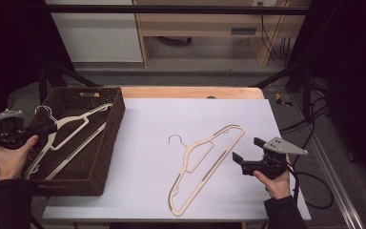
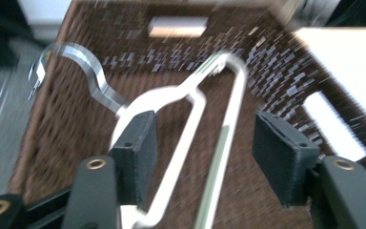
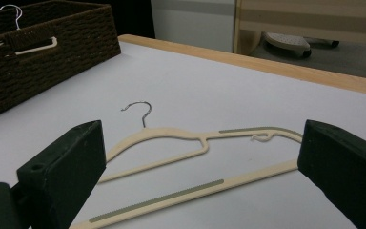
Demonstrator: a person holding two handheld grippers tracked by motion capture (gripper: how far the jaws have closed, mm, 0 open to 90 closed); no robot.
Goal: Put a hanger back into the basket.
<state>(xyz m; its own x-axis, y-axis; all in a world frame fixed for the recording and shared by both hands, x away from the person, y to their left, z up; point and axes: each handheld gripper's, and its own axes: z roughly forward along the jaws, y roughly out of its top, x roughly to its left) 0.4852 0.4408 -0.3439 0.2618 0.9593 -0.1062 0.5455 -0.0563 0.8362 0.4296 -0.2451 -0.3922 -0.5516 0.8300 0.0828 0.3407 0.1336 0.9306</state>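
Currently left tongs (image 1: 45, 128) sit over the left rim of the brown wicker basket (image 1: 116, 120), jaws partly apart. In the left gripper view one pad (image 2: 140, 150) is right beside the white hanger (image 2: 195, 124), the other pad well off it, so it reads as let go, nothing pinched. That hanger lies slanted inside the basket, metal hook (image 2: 83, 71) up over the left rim, lower end hidden under the tongs. Whether the near pad touches the hanger can't be told; the view is blurred.

Right tongs (image 1: 248, 155) hover low over the white tabletop (image 1: 147, 191), jaws wide apart, holding nothing. In the right gripper view they frame the cream hanger (image 3: 195, 143), which lies flat between them but farther off, apart from both pads. In the high view its hook (image 1: 175, 139) points toward the basket and its long bar end sits just beside the right tongs.

Risks, as judgement:
- The left pad so near the white hanger could snag and drag it, or tip it out over the rim, if the tongs pull away sideways.
- The hook over the rim may catch on the wicker, leaving the hanger propped rather than settled.
- The cream hanger is thin and flat on the tabletop; closing on it from this low angle could scrape the sheet or slide it away.
- A grip at one end would let it swing and hit the basket wall on the way in.
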